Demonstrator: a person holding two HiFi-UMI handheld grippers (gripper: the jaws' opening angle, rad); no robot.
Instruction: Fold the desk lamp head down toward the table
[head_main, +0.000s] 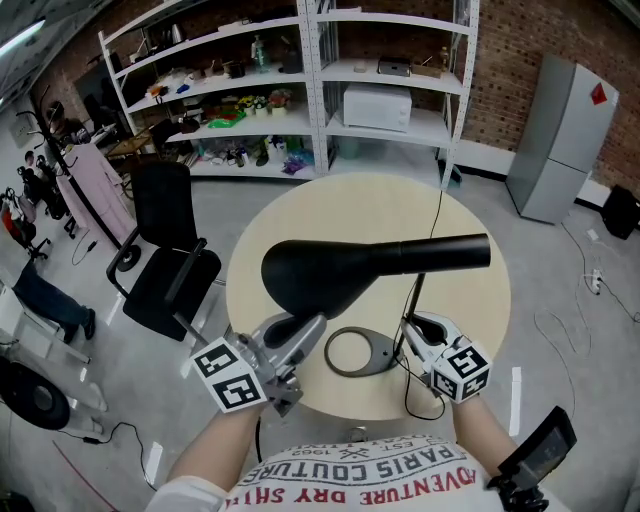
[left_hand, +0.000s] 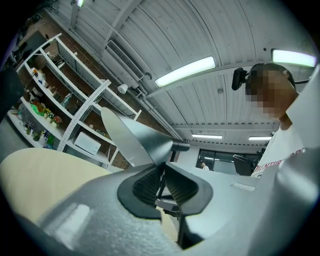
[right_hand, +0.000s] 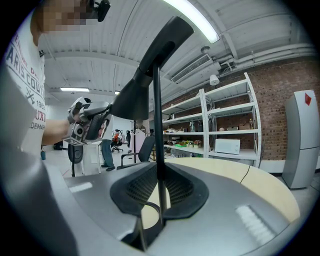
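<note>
A black desk lamp stands on the round pale table (head_main: 470, 300). Its cone-shaped head (head_main: 330, 270) lies roughly level above the ring base (head_main: 360, 352). My left gripper (head_main: 300, 335) reaches up from the lower left and is shut on the rim of the lamp head (left_hand: 132, 140), whose edge runs down between the pads (left_hand: 145, 185). My right gripper (head_main: 415, 330) is shut on the thin upright stem (head_main: 412, 300) just above the base. In the right gripper view the stem (right_hand: 157, 115) rises between the pads (right_hand: 180, 187) to the head (right_hand: 145, 80).
The lamp's black cable (head_main: 437, 215) runs across the table to its far edge. A black office chair (head_main: 165, 250) stands left of the table. White shelves (head_main: 300, 90) with a microwave line the back wall, and a grey cabinet (head_main: 565, 135) stands at the right.
</note>
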